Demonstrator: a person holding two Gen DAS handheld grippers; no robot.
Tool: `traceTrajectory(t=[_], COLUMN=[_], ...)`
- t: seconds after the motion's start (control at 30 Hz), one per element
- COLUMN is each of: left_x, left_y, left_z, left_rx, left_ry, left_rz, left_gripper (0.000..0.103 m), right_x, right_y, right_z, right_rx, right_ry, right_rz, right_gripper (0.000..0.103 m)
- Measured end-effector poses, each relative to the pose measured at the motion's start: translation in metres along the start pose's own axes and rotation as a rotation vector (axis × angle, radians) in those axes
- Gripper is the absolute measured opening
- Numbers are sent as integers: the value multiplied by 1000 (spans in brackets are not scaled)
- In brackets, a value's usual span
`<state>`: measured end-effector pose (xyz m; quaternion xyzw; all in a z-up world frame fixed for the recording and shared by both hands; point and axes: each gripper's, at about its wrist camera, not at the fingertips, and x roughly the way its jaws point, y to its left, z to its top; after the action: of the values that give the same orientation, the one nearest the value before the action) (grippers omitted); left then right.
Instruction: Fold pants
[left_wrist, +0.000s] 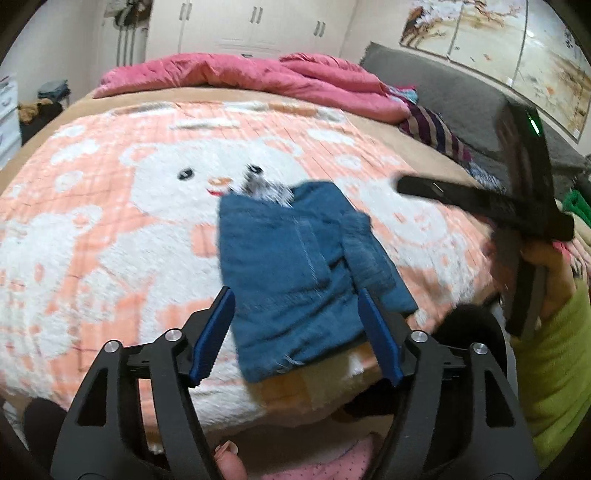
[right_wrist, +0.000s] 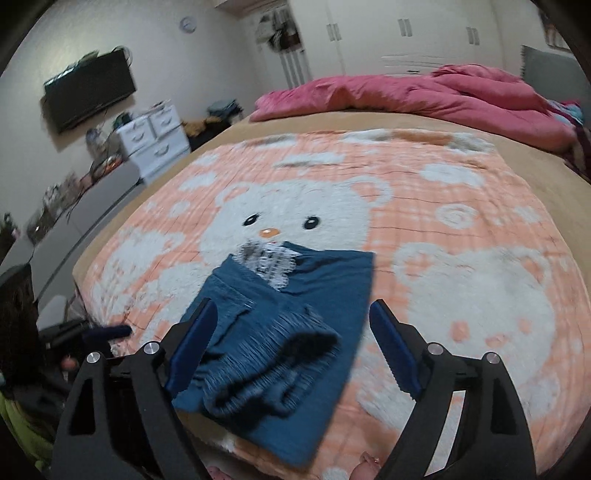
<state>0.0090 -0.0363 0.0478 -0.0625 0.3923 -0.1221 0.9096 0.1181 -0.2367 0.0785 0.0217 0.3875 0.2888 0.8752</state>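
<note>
The blue pants (left_wrist: 295, 266) lie folded into a compact bundle on the peach bear blanket (left_wrist: 110, 240), near the bed's front edge. A white lace trim (left_wrist: 262, 188) pokes out at their far end. My left gripper (left_wrist: 297, 328) hovers over the bundle's near end, open, its blue pads (left_wrist: 212, 332) clear of the cloth. In the right wrist view the pants (right_wrist: 280, 343) show a loose rumpled fold on top. My right gripper (right_wrist: 295, 349) is open above that fold, with nothing pinched. The right gripper's black body (left_wrist: 517, 206) also appears blurred at the right in the left wrist view.
A pink duvet (left_wrist: 258, 77) is heaped at the far end of the bed, striped clothes (left_wrist: 436, 129) beside it. A lime-green sleeve (left_wrist: 554, 350) is at the right. White drawers (right_wrist: 155, 136) and a wall TV (right_wrist: 88, 88) stand left of the bed.
</note>
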Motion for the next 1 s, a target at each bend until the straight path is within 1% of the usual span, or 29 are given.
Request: traceTrajectory(t=[0.13,0.23,0.3,0.33,0.47,0.6,0.7,0.77,0.87,0.9,0.93,0.97,1.0], left_x=[-5,-5,-4,-2,9,34,49,61,74,78,84,87,91], left_y=[12,20,22,24,28,37,42,45,49,50,52,53,54], left_z=[12,22,24,26,30,33,33,31,29,28,27,26,25], left_rx=[-29,-45,-50,-53,-63,-88,-111,-128,-146,-148,-151,-154,-158], left_ry=[-28,-35,-36,-34,-19,26,53,73,98,105,116,121,128], left_rz=[37,63,71,80,102,117,115,105,87,85,85,80,71], left_gripper=[69,77,79,82,84,84,84,84,84,84,83,78,75], right_x=[-16,-20,-18,-16,-4,16,28,36,48,53,56,60,63], right_y=[-11,-13,-12,-11,-11,-18,-26,-29,-34,-36,-37,-38,-40], right_z=[-12,-22,-28,-31,-43,-51,-54,-55,-56,-56,-56,-57,-57], right_rx=[31,43,42,43,57,76,110,127,149,159,167,174,185], right_ry=[-26,-22,-12,-8,16,64,86,99,125,133,140,146,146], right_rz=[-53,-88,-102,-112,-132,-134,-90,-64,-19,-12,-6,8,24], right_gripper=[87,87,92,92,92,92,88,81,78,75,70,68,67])
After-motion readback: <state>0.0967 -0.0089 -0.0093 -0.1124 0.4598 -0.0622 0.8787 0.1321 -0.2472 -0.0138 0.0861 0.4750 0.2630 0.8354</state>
